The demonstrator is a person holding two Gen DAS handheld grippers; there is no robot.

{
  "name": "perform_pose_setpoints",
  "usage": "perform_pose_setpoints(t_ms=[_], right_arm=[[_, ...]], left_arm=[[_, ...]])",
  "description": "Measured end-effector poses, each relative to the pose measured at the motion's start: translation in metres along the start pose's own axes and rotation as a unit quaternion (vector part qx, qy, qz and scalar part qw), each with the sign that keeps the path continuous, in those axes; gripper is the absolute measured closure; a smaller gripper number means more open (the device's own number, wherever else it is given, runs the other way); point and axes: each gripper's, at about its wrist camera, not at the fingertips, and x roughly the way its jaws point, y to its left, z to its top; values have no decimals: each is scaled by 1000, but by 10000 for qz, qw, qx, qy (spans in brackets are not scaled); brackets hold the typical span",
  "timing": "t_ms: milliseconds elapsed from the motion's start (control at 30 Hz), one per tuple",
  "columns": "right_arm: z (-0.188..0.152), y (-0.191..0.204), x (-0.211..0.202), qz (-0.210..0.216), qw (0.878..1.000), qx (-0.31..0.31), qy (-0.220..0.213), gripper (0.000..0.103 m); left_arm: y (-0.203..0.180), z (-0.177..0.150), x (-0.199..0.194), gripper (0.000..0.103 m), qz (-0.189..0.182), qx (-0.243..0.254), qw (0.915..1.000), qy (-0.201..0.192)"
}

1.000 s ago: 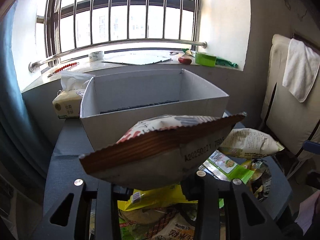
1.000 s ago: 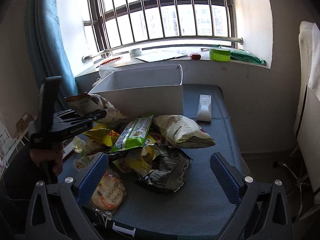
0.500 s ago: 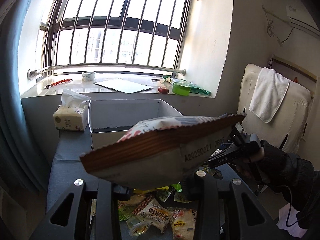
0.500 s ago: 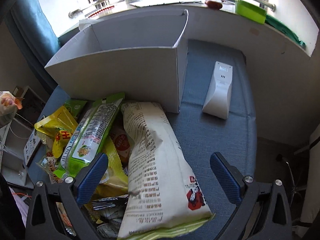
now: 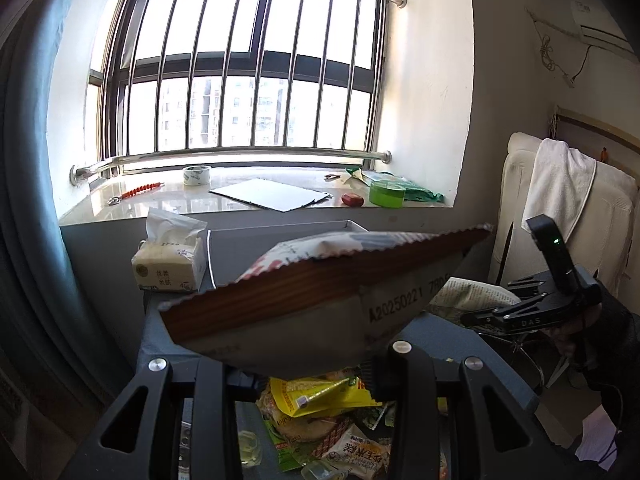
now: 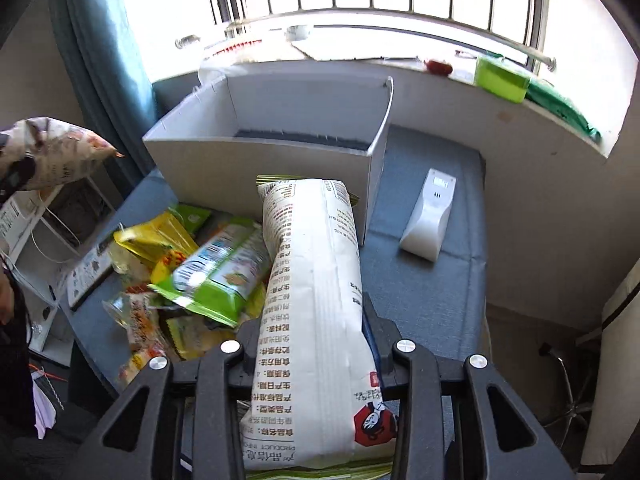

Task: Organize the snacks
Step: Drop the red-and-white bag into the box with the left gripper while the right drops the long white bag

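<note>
Right wrist view shows the right gripper (image 6: 316,364) clamped on a long white bag (image 6: 316,300), lifted over the snack pile (image 6: 192,276), the open box (image 6: 276,152) at 12 o'clock. The left gripper (image 5: 304,364) pinches a chip bag (image 5: 320,300) by its seam. Each bag is best carried level over the box wall, lowered inside, then released, one at a time.

**Two snack bags lifted, the rest piled before the box**

We see a silver bag with a brown serrated seal (image 5: 320,304) held up, tilted, date code showing. A long white bag with printed text (image 6: 316,320) lies lengthwise, its far end at 12 o'clock near the open white box (image 6: 264,152). At 9 o'clock of it, yellow and green packets (image 6: 208,268) lie heaped on the blue surface (image 6: 432,300).
</note>
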Motion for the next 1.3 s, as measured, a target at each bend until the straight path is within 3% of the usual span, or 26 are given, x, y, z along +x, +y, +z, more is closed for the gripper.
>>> perform_pose_setpoints(t_ms=[100, 233, 333, 467, 500, 533, 567, 600, 633, 833, 1000, 1100, 1200, 1300], right_arm=[[26, 12, -25, 0, 9987, 73, -504, 63], [80, 21, -16, -344, 9958, 283, -795, 63], [123, 17, 17, -421, 9955, 502, -683, 63], [162, 8, 66, -888, 9931, 714, -285, 63], [168, 4, 76, -865, 9930, 772, -219, 61], [172, 1, 83, -830, 9933, 781, -196, 51], [176, 0, 89, -799, 9935, 784, -202, 38], [178, -2, 93, -817, 9931, 818, -213, 8], [177, -3, 93, -856, 9922, 863, -266, 0], [166, -6, 73, -569, 9908, 934, -799, 0], [149, -9, 34, 41, 9854, 1118, -1284, 0], [126, -4, 0, 500, 9782, 1054, -1716, 0], [93, 11, -28, 907, 9761, 886, -1766, 0], [52, 23, -47, 710, 9799, 883, -1643, 0]], left_arm=[[4, 20, 23, 64, 38, 103, 9999, -30], [12, 47, 81, 64, 496, 310, 9983, -2], [21, 61, 134, 64, 711, 492, 9960, 234], [34, 68, 185, 61, 940, 486, 9931, 504], [37, 69, 194, 55, 1053, 501, 9914, 591], [40, 69, 201, 46, 1143, 518, 9896, 700], [43, 68, 206, 19, 1142, 513, 9889, 802], [44, 66, 207, 0, 1139, 498, 9887, 836], [45, 64, 204, 0, 1110, 508, 9893, 796], [41, 57, 168, 0, 852, 402, 9937, 606], [33, 54, 115, 0, 523, 324, 9977, 281], [28, 42, 78, 0, 378, 212, 9989, 180], [20, 23, 45, 0, 273, 210, 9991, 229], [8, -1, 12, 0, 266, 217, 9992, 210]])
